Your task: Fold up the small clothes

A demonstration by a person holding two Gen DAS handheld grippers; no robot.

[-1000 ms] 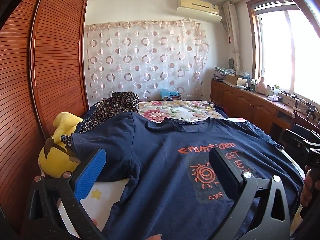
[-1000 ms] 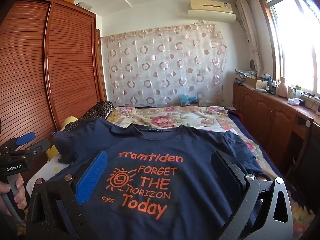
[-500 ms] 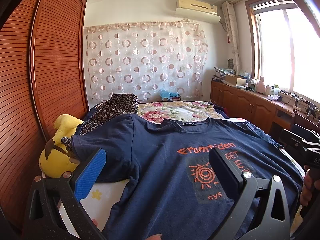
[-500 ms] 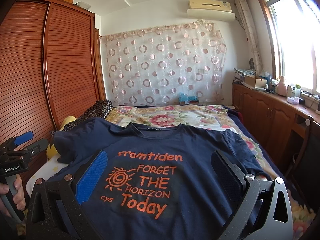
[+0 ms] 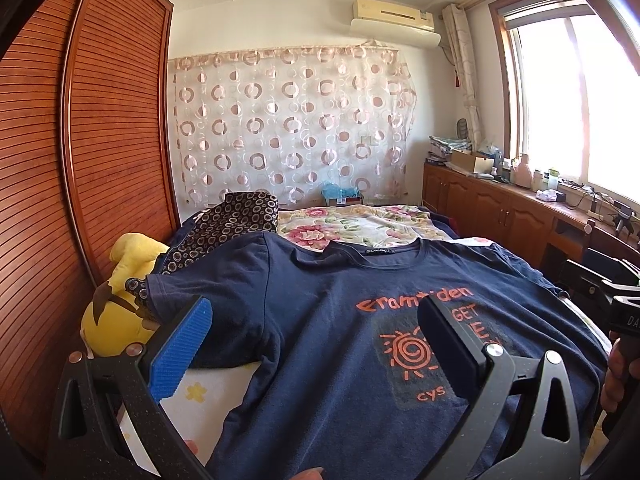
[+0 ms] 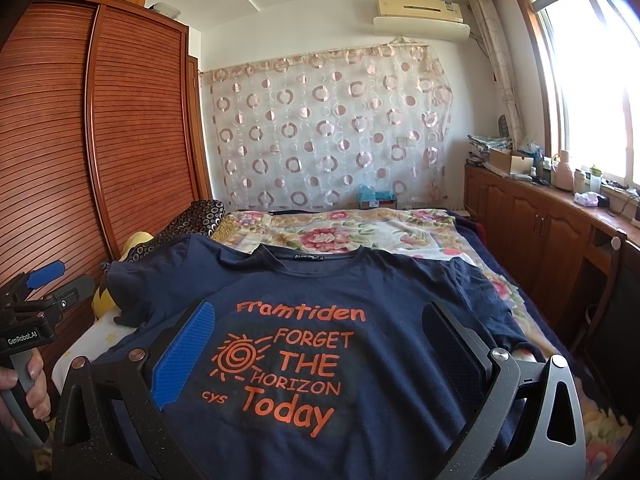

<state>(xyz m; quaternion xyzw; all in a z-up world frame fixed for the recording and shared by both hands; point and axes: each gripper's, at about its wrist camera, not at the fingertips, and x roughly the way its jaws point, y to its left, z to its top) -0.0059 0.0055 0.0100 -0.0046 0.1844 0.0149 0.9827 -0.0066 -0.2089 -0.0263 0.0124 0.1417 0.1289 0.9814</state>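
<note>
Navy T-shirt lies flat, print up, on the bed; left gripper and right gripper hover above it, jaws wide, empty; risk: pinching both layers off-seam would skew the fold.

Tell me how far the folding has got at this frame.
Barely begun. Done: the navy T-shirt lies spread face up on the bed, both sleeves out, the orange print fully showing. In hand: nothing; the left tool and right tool are both open above the shirt, gripping no fabric. Left: every fold, since no sleeve or hem is turned in.
</note>
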